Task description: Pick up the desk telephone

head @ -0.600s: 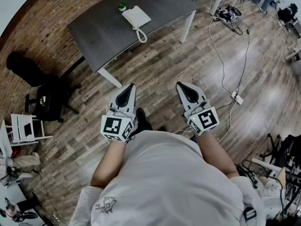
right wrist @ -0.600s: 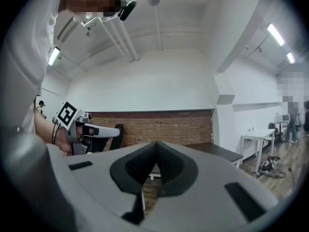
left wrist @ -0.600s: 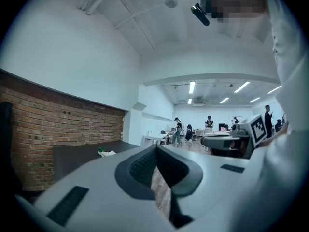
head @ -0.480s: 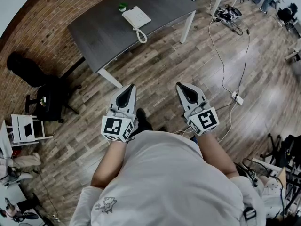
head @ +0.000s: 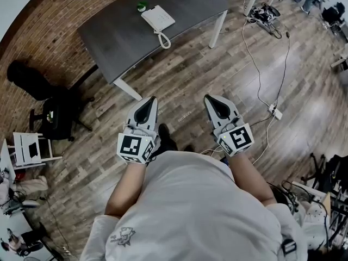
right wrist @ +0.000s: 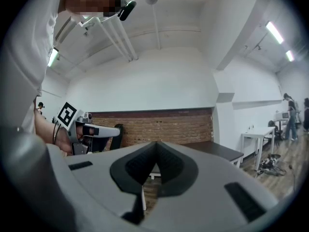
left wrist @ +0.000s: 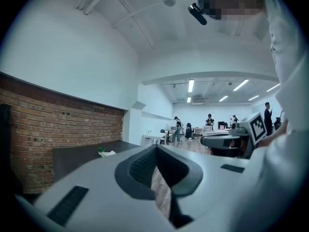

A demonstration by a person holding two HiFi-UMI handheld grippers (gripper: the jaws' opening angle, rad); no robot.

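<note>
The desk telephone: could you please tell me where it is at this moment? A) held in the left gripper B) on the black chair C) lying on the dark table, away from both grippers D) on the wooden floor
C: the telephone lies on the dark table, well ahead of the left gripper and the right gripper, which are both shut and empty.

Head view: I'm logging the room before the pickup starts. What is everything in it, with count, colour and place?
table: one, dark grey top, white legs, upper middle
desk telephone: one, white, on the table's far part
small object: one, green, on the table beside the telephone
office chair: one, black, left, on the floor
power strip: one, white, floor at right, cables attached
left gripper: one, grey, shut, empty, over the floor
right gripper: one, grey, shut, empty, over the floor
</note>
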